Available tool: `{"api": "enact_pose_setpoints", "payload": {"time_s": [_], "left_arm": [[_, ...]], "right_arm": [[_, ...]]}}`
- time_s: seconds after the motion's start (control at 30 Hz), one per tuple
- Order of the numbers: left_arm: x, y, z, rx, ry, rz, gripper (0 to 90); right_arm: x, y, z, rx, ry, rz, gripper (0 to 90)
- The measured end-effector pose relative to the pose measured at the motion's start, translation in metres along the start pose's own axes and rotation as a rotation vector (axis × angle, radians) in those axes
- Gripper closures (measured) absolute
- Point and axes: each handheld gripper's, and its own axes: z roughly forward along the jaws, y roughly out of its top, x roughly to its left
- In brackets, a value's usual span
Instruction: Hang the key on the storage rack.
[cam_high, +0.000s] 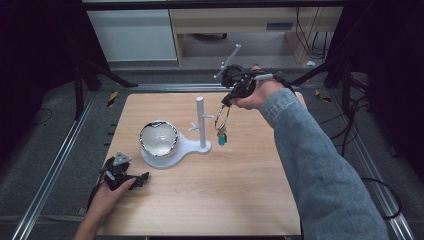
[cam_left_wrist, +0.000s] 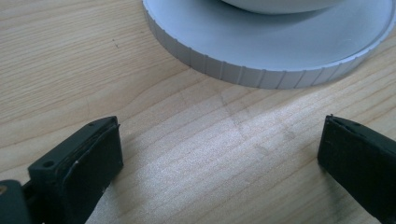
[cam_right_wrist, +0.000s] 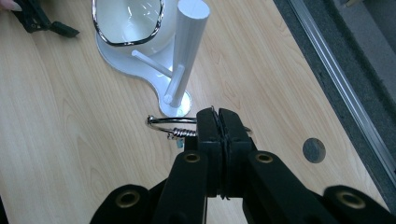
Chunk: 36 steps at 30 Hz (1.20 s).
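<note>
High view, right tool (cam_high: 226, 101) clamped on key ring (cam_high: 221, 120) beside white stand (cam_high: 200, 122), left tool (cam_high: 142, 178) wide open, empty

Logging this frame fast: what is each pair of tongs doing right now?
Left tongs: open, holding nothing, resting low over the light wooden table.
Right tongs: closed on the silver wire key ring.

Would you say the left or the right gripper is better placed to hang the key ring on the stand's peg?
Right: the right gripper holds the key ring beside the stand.
</note>
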Motion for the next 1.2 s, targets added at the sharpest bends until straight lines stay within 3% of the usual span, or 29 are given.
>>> {"api": "enact_pose_setpoints", "payload": {"time_s": [0.33, 1.2], "left_arm": [[0.0, 0.0, 0.0, 0.0, 0.0, 0.0, 0.0], [0.0, 0.0, 0.0, -0.001, 0.0, -0.001, 0.0]], "right_arm": [[0.004, 0.009, 0.002, -0.003, 0.011, -0.01, 88.8], [0.001, 0.024, 0.033, 0.012, 0.044, -0.011, 88.8]]}}
